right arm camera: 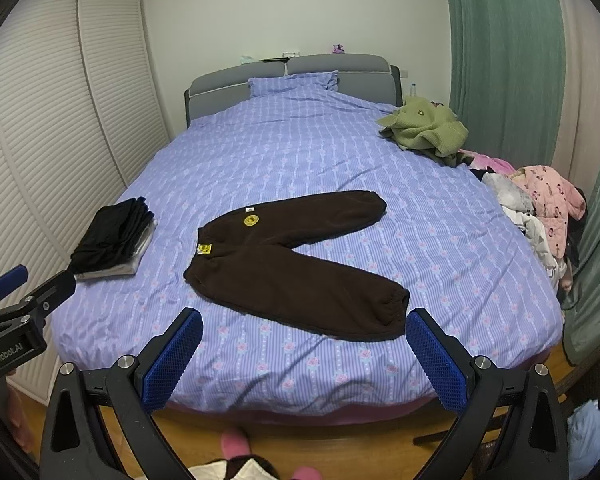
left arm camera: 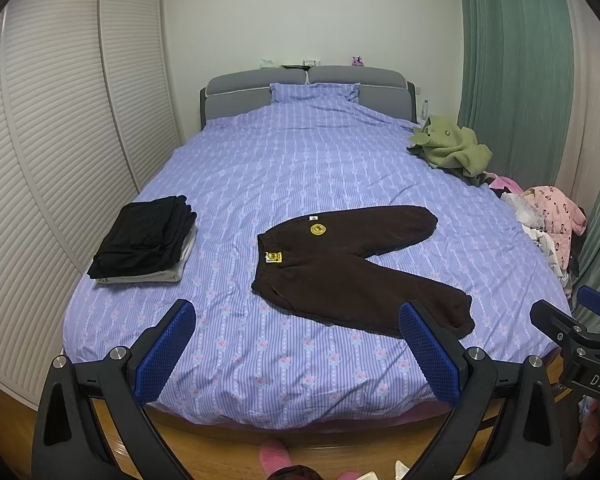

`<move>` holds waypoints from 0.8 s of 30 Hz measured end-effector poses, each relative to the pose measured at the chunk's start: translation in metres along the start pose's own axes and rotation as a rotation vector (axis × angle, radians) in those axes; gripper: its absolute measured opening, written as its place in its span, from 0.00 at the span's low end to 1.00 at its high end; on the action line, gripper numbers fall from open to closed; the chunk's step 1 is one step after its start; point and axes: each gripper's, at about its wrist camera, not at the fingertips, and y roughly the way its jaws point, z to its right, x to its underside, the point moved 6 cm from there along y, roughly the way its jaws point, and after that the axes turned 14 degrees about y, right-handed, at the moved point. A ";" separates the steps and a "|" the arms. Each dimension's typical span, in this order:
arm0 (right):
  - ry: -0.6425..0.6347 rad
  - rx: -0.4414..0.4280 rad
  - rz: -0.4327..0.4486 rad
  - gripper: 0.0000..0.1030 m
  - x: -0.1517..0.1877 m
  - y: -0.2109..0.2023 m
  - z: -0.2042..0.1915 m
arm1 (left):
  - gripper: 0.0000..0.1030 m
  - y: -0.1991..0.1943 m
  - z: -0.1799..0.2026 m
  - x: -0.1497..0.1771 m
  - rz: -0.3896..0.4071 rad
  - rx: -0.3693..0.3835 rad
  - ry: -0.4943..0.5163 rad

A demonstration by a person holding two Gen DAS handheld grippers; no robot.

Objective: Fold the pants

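Dark brown pants [left arm camera: 340, 268] lie flat on the purple bedspread [left arm camera: 300, 160], waistband to the left, legs spread apart to the right; they also show in the right wrist view [right arm camera: 284, 268]. A yellow round patch [left arm camera: 317, 229] sits near the waistband. My left gripper [left arm camera: 296, 320] is open and empty, held over the bed's foot, short of the pants. My right gripper [right arm camera: 304, 324] is open and empty, just short of the near leg's cuff [right arm camera: 392, 312]. The right gripper also shows at the right edge of the left wrist view [left arm camera: 580, 320].
A folded stack of black and grey clothes [left arm camera: 144, 240] lies on the bed's left side. A green garment [left arm camera: 448, 144] and a pile of pink and white clothes [left arm camera: 548, 220] lie along the right edge. White louvred wardrobe doors [left arm camera: 60, 140] stand left, green curtains [left arm camera: 512, 60] right.
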 end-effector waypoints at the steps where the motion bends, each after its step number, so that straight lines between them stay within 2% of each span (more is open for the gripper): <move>1: 0.000 0.000 0.000 1.00 0.000 0.000 0.000 | 1.00 0.000 0.000 0.000 0.001 -0.001 0.001; 24: -0.002 -0.001 0.006 1.00 0.001 -0.004 -0.002 | 1.00 -0.004 -0.003 0.001 0.007 0.004 -0.008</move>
